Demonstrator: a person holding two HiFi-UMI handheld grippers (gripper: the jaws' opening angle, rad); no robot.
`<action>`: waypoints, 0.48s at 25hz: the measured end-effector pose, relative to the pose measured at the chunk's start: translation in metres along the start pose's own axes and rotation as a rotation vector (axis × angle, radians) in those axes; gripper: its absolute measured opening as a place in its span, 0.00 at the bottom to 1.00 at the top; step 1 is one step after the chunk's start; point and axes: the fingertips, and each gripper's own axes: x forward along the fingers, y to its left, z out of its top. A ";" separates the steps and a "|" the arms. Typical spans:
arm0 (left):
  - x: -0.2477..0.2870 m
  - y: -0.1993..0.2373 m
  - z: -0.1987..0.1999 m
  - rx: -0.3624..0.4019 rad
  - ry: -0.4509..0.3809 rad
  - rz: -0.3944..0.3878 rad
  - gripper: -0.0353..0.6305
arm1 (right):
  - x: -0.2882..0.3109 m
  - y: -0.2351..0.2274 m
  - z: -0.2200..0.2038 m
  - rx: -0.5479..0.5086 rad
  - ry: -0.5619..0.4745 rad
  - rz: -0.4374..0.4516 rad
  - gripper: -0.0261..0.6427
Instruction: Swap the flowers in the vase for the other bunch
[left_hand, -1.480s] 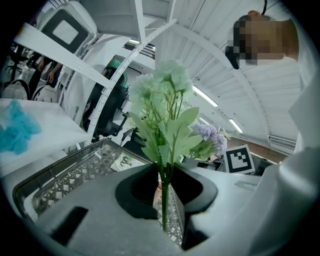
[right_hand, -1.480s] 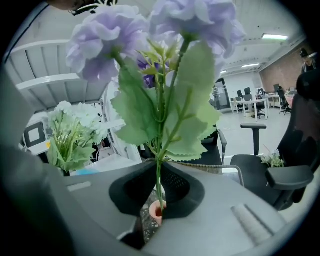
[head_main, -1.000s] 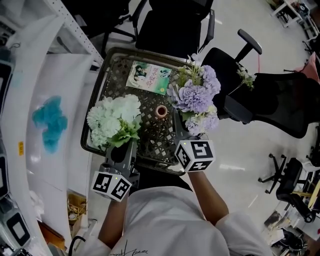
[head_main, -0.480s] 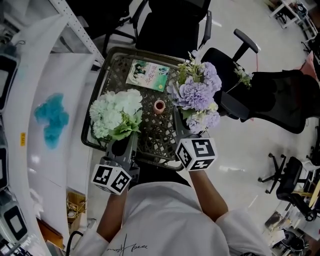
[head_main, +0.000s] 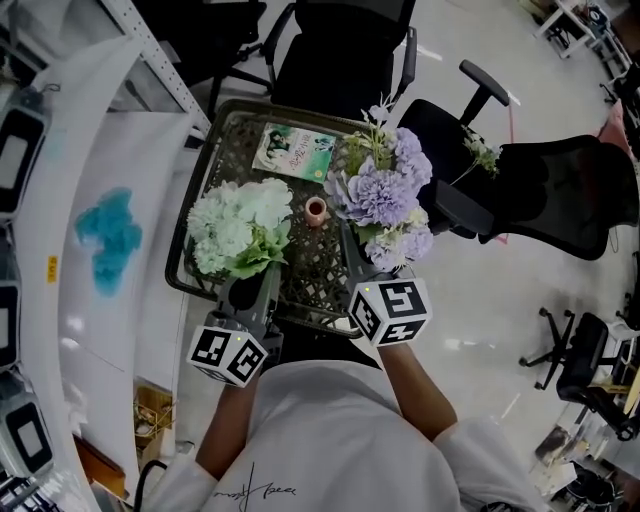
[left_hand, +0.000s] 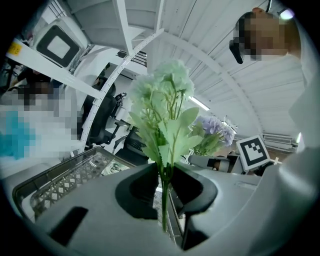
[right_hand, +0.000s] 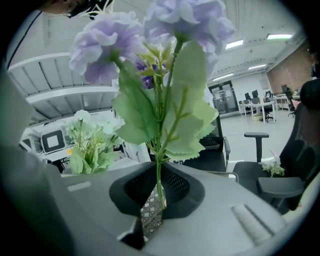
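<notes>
Both bunches hang above a dark lattice-top table (head_main: 222, 140). My left gripper (head_main: 268, 279) is shut on the stems of a white-green bunch (head_main: 238, 225) (left_hand: 165, 107), which stands upright between its jaws. At the right my right gripper (head_main: 348, 268) is shut on the stems of a purple bunch (head_main: 382, 188) (right_hand: 165, 55), also upright. A small pinkish vase (head_main: 316, 210) stands on the table between the two bunches; seen from above, its mouth holds no flowers. In the left gripper view the purple bunch (left_hand: 216, 131) shows beyond the white one.
A printed card or booklet (head_main: 294, 150) lies at the table's far side. Black office chairs (head_main: 340, 50) (head_main: 545, 195) stand behind and to the right of the table. A white shelf frame (head_main: 90, 200) runs along the left.
Both grippers have risen a little with their bunches and drifted slightly across the table, the white bunch to the right and the purple one to the left and away from me. Neither grip has altered.
</notes>
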 end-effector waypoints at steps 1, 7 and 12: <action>-0.001 -0.001 0.000 0.001 -0.002 -0.001 0.16 | -0.002 0.001 -0.002 0.000 0.002 0.003 0.09; -0.004 -0.006 0.003 0.015 -0.014 0.001 0.16 | -0.012 0.006 -0.006 0.008 0.014 0.018 0.09; -0.004 -0.009 0.005 0.014 -0.017 -0.009 0.16 | -0.017 0.010 -0.005 0.011 0.017 0.020 0.08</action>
